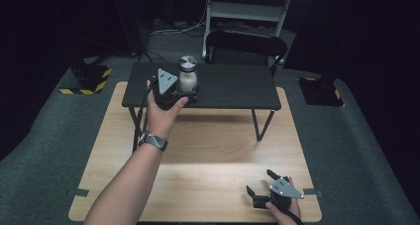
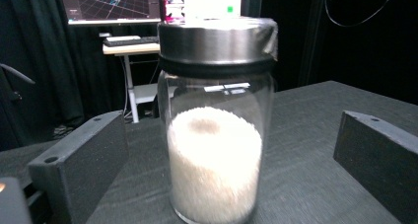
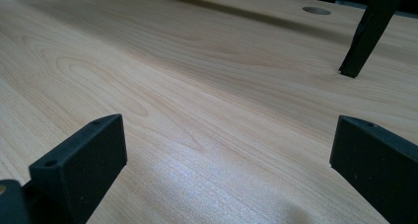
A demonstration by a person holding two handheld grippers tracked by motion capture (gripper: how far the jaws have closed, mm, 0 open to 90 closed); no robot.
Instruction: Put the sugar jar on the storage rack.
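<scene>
The left gripper (image 1: 184,92) has its jaws wide apart around the jar (image 2: 215,120), not touching, so the jar stands alone on the small black table (image 1: 237,88). The right gripper (image 1: 261,183) rests apart on the big wooden table (image 1: 208,155), waiting.

My left gripper (image 1: 174,92) is a black block topped by a grey three-cornered plate dotted with small screws, and a black cable trails from it. On that wrist I wear a watch (image 1: 153,140) with a dark band; the forearm is bare of sleeve. My right gripper (image 1: 260,183) matches it: black body, grey plate, cable. Both have blocky matte-black jaws with screw holes.
</scene>
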